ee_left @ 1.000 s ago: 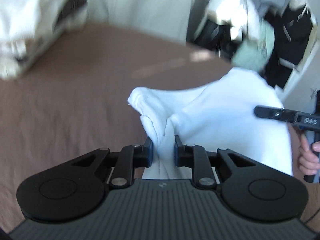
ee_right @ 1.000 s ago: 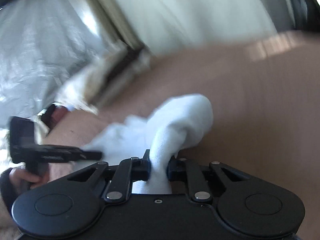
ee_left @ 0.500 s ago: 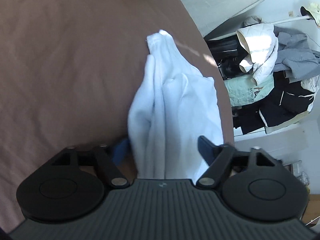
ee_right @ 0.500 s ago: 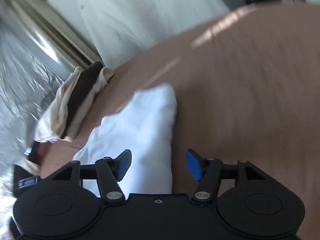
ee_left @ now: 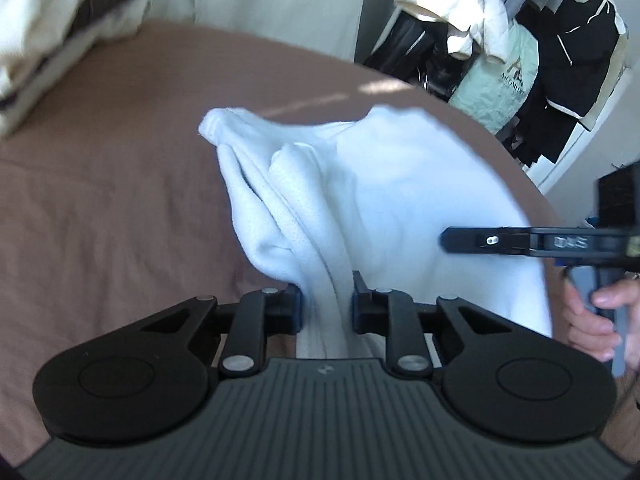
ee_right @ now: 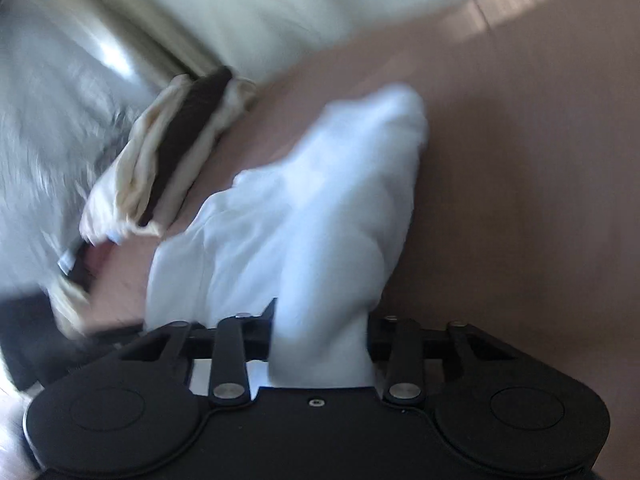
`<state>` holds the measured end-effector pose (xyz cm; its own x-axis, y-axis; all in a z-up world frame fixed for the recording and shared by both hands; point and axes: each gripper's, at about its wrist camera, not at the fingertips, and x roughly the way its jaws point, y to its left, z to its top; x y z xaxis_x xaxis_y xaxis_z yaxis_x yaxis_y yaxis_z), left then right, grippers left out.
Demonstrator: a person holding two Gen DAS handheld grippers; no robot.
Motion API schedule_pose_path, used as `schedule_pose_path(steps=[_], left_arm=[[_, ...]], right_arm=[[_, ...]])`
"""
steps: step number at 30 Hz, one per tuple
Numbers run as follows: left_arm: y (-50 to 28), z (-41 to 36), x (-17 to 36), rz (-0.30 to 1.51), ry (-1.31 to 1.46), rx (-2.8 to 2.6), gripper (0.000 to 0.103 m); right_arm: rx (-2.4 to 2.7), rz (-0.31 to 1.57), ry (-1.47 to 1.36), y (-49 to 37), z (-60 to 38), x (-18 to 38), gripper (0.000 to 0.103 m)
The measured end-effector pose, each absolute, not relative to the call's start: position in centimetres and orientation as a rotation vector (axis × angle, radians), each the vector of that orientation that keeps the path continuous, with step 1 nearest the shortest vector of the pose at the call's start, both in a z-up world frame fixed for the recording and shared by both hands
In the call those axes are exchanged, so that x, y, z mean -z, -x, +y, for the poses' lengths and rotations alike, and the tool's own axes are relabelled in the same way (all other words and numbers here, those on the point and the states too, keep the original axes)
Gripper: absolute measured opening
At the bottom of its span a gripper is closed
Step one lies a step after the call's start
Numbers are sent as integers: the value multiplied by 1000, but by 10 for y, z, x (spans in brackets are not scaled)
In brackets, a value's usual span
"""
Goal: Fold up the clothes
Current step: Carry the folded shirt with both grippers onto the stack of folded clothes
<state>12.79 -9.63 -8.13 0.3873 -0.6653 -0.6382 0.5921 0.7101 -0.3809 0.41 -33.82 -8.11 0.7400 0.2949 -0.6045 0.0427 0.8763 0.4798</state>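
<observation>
White fleece garment [ee_left: 400,200], bunched, on brown bedsheet [ee_left: 120,200]: one gathered fold clamped between left gripper [ee_left: 326,304] fingers, just closed; another fold pinched between right gripper [ee_right: 322,320] fingers, closing.

One white garment [ee_left: 384,184], two grippers, left [ee_left: 326,300] and right [ee_right: 320,320], and one folded stack [ee_left: 52,36] are counted on one brown bed [ee_left: 120,200]
</observation>
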Motion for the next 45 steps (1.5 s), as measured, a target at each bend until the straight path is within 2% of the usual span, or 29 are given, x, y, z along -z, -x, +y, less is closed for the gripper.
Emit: schedule_pose_path(steps=[4,8,12,15,16,17,18,19,20,24,28,31,36,37,38,39,40,42,43,45], left_arm=[[-97,-65,23,692,79,768,21],[-96,-12,-51,567,118,696,21],[-131,47,-129,521,72,590,21],[-203,81,-184,518,8,467,22],[-234,88,-184,540,-25,397,25],[-264,94,-185,562,-57,326,39],[-295,101,-185,583,-90,255,69],[-326,107,-186,603,-122,184,80],[-356,113,-187,623,-155,112,86],[-398,131,-112,753,-122,80,82],[-391,123,-42,804,19,142,81],[-383,141,-21,809,241,104,81],[-384,148,-31,713,214,57,79],[-387,150,-32,735,209,66,73],[-391,152,-33,757,205,75,62],[-394,154,-34,779,201,84,59],[-398,156,-34,800,196,93,56],[-402,156,-41,814,195,77,33],[-404,157,-44,820,195,69,29],[-401,161,-52,807,184,18,27]], right_arm=[[-179,560,-277,26,-289,17,37],[-247,443,-226,28,-264,-48,37],[-364,406,-183,-44,-225,-116,37],[-421,380,-201,-120,-187,-160,38],[-420,376,-241,-148,-176,-169,39],[-413,376,-278,-175,-167,-173,45],[-396,392,-305,-205,-160,-164,48],[-376,411,-331,-236,-153,-153,66],[-356,430,-357,-266,-147,-142,75],[-326,590,-581,-311,-141,-40,75],[-399,611,-596,-276,-136,24,71],[-376,630,-551,-265,-134,35,71],[-310,507,-535,-252,-131,9,71],[-299,479,-496,-250,-128,1,70],[-323,489,-446,-255,-122,-6,45],[-344,547,-420,-266,-115,-10,27],[-361,613,-400,-280,-107,-14,18],[-367,625,-387,-289,-96,-23,15],[-377,611,-392,-289,-93,-29,14],[-455,577,-511,-277,-99,-40,14]])
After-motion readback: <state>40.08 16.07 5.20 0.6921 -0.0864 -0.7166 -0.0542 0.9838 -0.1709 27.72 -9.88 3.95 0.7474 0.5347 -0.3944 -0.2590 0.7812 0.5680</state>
